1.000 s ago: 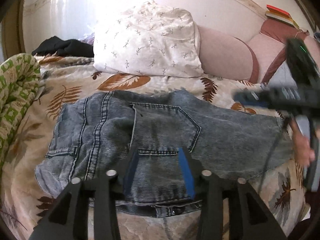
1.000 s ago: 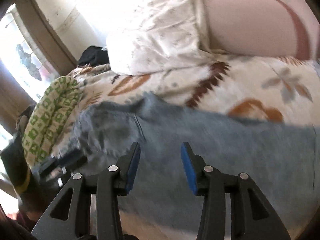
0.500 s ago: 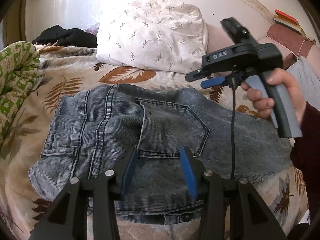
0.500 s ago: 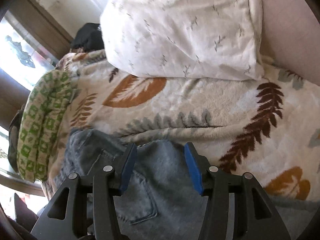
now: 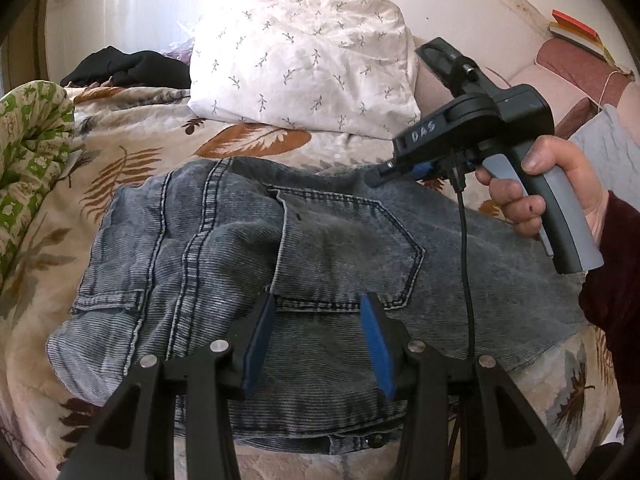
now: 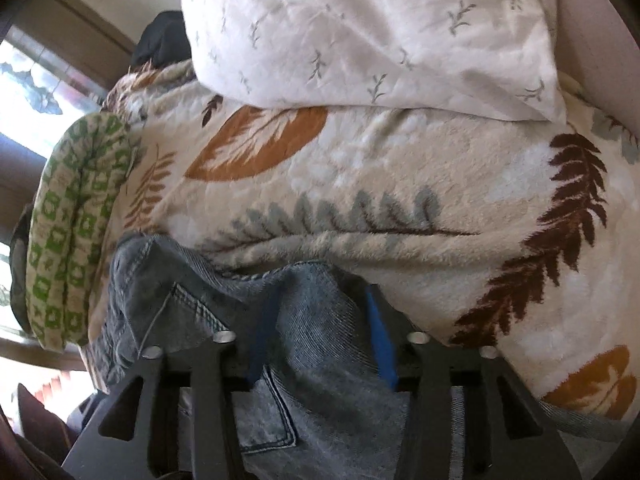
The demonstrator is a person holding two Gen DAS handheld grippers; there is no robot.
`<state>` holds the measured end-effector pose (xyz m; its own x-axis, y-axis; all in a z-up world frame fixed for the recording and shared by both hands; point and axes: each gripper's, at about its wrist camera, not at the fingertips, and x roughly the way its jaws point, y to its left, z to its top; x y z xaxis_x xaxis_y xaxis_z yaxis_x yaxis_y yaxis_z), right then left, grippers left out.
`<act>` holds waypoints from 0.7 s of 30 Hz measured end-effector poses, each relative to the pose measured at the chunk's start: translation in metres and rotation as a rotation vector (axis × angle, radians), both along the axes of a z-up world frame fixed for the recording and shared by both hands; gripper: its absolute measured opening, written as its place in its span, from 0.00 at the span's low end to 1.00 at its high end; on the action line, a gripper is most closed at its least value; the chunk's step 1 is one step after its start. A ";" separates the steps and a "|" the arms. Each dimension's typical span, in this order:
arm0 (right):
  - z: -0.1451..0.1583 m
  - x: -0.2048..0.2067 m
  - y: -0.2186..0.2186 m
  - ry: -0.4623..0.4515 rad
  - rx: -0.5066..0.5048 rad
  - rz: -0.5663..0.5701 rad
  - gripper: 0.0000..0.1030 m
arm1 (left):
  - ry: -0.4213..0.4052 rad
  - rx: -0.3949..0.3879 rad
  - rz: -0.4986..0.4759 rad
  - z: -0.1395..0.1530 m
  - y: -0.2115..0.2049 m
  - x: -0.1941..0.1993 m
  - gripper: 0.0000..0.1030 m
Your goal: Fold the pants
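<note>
Your leaf-print blanket (image 5: 132,148) covers the bed, with the white pillow (image 5: 304,60) at its far side and a green patterned cloth (image 5: 28,144) bunched along the left edge, and the folded grey-blue jeans (image 5: 320,248) lie flat across the middle of the blanket, back pocket up. Your left gripper (image 5: 318,334) hangs over the near waistband edge of the jeans with its blue-padded jaws spread wide and nothing between them. Your right gripper (image 6: 320,336) sits at the far edge of the jeans, jaws also apart with denim bunched between the pads but not pinched, while your right hand (image 5: 552,184) grips its handle.
</note>
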<state>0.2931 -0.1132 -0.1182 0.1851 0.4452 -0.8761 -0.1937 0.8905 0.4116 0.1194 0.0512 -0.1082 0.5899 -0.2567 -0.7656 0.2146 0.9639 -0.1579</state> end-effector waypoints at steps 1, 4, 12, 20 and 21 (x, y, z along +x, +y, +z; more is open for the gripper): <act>-0.001 0.000 0.001 0.003 -0.018 0.005 0.21 | 0.001 0.002 -0.003 0.000 0.000 0.000 0.46; -0.003 -0.001 0.006 -0.007 -0.083 0.020 0.12 | 0.003 0.008 -0.006 -0.001 -0.001 -0.001 0.46; 0.009 0.004 0.008 -0.063 -0.128 -0.031 0.07 | 0.020 0.016 -0.001 -0.004 0.000 0.000 0.46; -0.006 0.018 0.010 -0.061 -0.152 -0.120 0.07 | 0.017 0.027 -0.009 -0.001 0.000 -0.003 0.46; -0.009 0.018 0.009 -0.053 -0.148 -0.124 0.07 | 0.021 0.039 -0.011 -0.002 -0.001 -0.003 0.46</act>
<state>0.3116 -0.1044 -0.1268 0.2782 0.2836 -0.9177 -0.0973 0.9588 0.2668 0.1166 0.0504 -0.1107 0.5709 -0.2327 -0.7873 0.2223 0.9670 -0.1246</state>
